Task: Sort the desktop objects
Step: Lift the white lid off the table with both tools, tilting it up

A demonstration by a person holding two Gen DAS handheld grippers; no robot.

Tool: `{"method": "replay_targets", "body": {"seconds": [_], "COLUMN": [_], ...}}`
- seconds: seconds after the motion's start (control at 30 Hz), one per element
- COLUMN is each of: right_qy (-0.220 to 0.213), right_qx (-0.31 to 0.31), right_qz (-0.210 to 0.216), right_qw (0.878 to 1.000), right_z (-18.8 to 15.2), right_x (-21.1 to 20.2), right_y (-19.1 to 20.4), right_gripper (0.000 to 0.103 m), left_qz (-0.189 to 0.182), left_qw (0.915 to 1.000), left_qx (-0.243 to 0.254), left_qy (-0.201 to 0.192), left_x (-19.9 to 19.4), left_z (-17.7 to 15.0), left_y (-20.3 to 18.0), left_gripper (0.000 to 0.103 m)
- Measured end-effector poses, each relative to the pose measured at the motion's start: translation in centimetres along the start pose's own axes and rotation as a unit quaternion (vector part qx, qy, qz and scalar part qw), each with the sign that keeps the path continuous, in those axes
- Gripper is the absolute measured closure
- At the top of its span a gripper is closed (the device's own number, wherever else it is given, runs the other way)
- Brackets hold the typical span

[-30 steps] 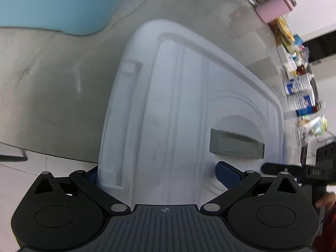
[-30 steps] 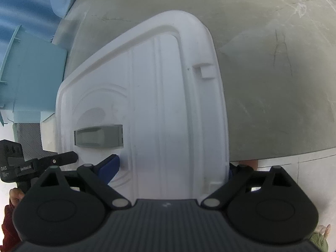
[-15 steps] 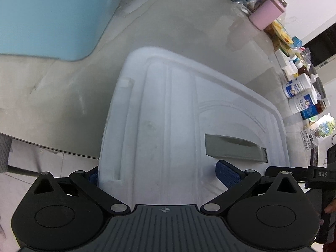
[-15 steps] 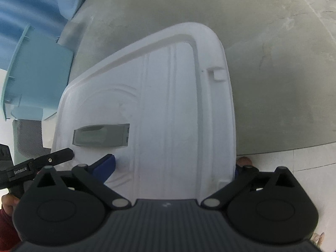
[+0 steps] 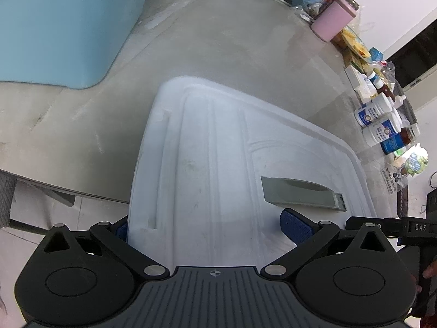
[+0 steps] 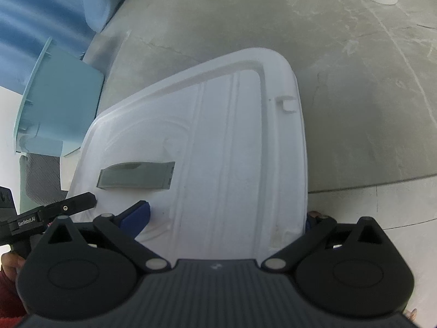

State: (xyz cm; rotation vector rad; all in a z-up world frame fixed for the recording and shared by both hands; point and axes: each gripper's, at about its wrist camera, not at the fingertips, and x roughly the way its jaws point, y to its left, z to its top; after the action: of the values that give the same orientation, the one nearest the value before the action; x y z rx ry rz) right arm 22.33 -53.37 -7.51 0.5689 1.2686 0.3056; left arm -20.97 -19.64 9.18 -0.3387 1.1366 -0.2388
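A large white plastic lid with a grey handle slot fills both views; it also shows in the right wrist view. My left gripper is shut on the lid's near-left edge, one blue pad on top and one underneath. My right gripper is shut on the lid's near-right edge in the same way. The lid is held over the near edge of the grey table. Each gripper shows at the side of the other's view.
A light blue bin stands at the far left; it also shows in the right wrist view. A pink box, white bottles and small packets line the table's far right edge. Floor tiles show below the table edge.
The lid and both grippers have drawn back and up from the table; more of the tabletop, the bin and the bottles are now in view.
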Motion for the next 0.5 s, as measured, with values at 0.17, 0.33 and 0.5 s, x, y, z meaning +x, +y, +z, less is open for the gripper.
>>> {"method": "replay_targets", "body": {"seconds": [0.17,0.33,0.5], "right_qy": [-0.019,-0.037,-0.052], "right_qx": [-0.003,-0.001,-0.005], "right_qz": [-0.003,-0.007,-0.008], "right_qw": [1.0,0.999,0.999], "right_z": [-1.5,-3.7,-6.0], "right_x": [-0.7,-0.5,-0.2], "right_y": [1.3,3.5,6.1], "right_gripper": [0.001,0.001,0.001], "left_qz": [-0.007,-0.014,-0.015], "left_qw": [0.9999,0.9994,0.9987], "left_qx": [0.008,0.019,0.026], "left_qy": [-0.011,-0.024,-0.04], "left_x": [3.5,2.8,0.6], "left_z": [4.6,5.3,3.7], "left_y": [-1.4,-0.2,1.5], "left_gripper": [0.0,0.0,0.0]}}
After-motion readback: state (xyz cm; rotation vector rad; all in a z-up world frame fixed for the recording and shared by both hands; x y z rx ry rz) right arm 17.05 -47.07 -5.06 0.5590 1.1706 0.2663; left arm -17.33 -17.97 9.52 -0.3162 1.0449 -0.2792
